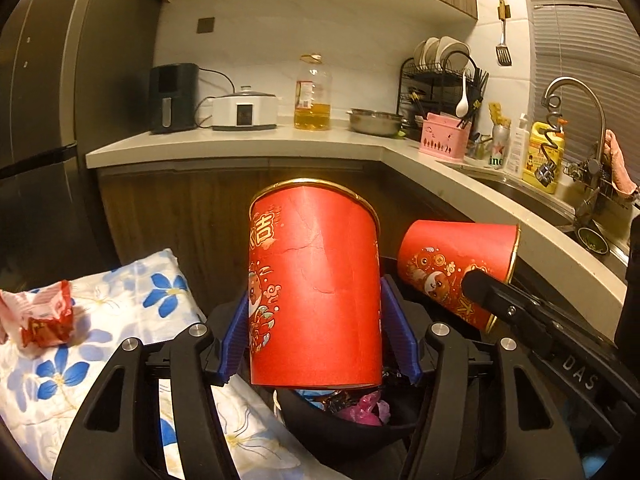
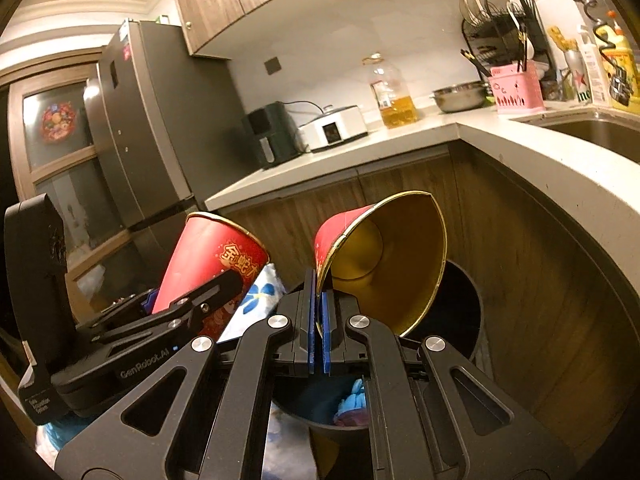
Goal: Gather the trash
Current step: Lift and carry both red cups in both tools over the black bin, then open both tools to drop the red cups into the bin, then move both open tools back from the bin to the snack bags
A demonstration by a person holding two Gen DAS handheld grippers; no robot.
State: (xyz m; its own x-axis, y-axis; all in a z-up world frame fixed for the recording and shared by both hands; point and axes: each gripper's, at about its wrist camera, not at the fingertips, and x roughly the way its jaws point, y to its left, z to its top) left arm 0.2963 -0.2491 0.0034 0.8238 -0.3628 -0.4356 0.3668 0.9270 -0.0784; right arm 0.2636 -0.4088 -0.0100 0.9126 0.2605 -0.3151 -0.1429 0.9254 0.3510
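At far left, a crumpled red wrapper (image 1: 48,316) lies on the floral cloth (image 1: 120,304). We hold one red paper cup (image 1: 316,288) across its body in the left tongs (image 1: 320,332), and a second cup (image 2: 384,264) pinched by its rim in the nearly shut right tongs (image 2: 320,320), both over the black bin (image 2: 468,312). These cups look light, thin-walled and easily crushed; grip gently.

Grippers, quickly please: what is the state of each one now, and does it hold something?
Left gripper: closed around the body of an upright red paper cup.
Right gripper: shut, pinching the rim of a tilted red cup.
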